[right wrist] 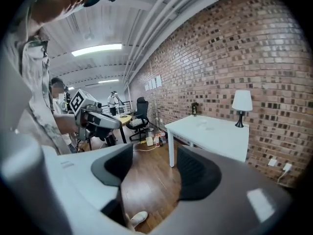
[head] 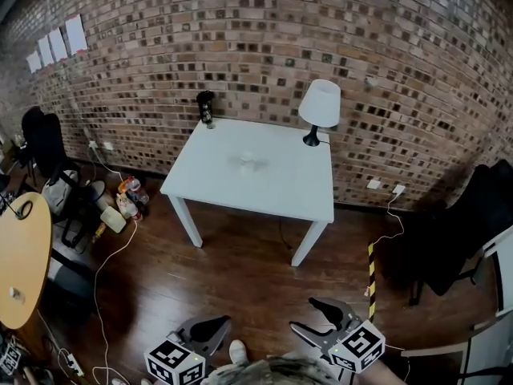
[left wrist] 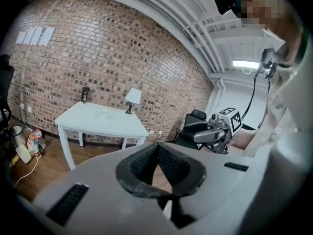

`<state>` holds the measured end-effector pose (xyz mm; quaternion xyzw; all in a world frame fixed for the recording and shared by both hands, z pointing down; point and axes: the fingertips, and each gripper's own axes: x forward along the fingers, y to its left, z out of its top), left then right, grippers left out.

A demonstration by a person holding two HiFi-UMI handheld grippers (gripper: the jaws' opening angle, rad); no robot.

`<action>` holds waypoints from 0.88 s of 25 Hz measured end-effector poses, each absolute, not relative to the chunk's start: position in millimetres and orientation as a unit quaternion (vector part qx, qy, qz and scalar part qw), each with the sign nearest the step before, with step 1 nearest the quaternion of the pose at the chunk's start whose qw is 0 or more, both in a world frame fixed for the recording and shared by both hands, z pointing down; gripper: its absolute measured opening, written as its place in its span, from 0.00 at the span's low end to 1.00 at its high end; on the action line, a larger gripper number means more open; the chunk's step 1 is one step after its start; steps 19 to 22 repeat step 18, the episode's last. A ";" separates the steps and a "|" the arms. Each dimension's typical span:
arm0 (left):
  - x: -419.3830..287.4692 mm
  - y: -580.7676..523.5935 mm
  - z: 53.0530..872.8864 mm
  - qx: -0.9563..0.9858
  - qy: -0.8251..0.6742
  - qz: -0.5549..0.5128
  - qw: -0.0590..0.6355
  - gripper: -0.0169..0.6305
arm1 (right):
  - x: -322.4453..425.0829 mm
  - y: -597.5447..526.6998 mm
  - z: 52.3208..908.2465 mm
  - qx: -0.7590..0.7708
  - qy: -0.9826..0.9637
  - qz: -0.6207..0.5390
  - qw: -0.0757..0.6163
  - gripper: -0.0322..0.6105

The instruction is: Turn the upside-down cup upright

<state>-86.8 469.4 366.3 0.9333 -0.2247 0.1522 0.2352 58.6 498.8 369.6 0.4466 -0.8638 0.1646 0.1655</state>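
Grey jaws of your left gripper (head: 227,321) meet at the tips, holding nothing; your right gripper (head: 302,314) stands open. Both hang near you, well apart from the cup (head: 247,163) mid-way across the table (head: 200,184), lamp (head: 319,107) at its far right.

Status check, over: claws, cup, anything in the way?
Left claw shut, empty; right claw open, empty. Cup on table, far off, untouched. Lamp apart at rear.
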 end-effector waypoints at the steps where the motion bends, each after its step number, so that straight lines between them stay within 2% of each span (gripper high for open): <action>1: -82.9 475.5 364.1 0.933 -0.225 0.152 0.234 0.04 | 59.1 505.6 366.2 0.443 -0.866 0.159 0.166 0.49; 6: -34.7 515.7 343.9 0.939 -0.207 0.144 0.236 0.04 | 87.2 553.0 353.0 0.437 -0.867 0.157 0.178 0.49; 14: 78.2 587.6 323.4 0.939 -0.200 0.140 0.242 0.04 | 182.0 616.7 345.3 0.426 -0.869 0.182 0.173 0.48; 22: 105.1 608.9 338.1 0.931 -0.212 0.158 0.252 0.04 | 211.2 631.2 347.0 0.415 -0.875 0.176 0.179 0.48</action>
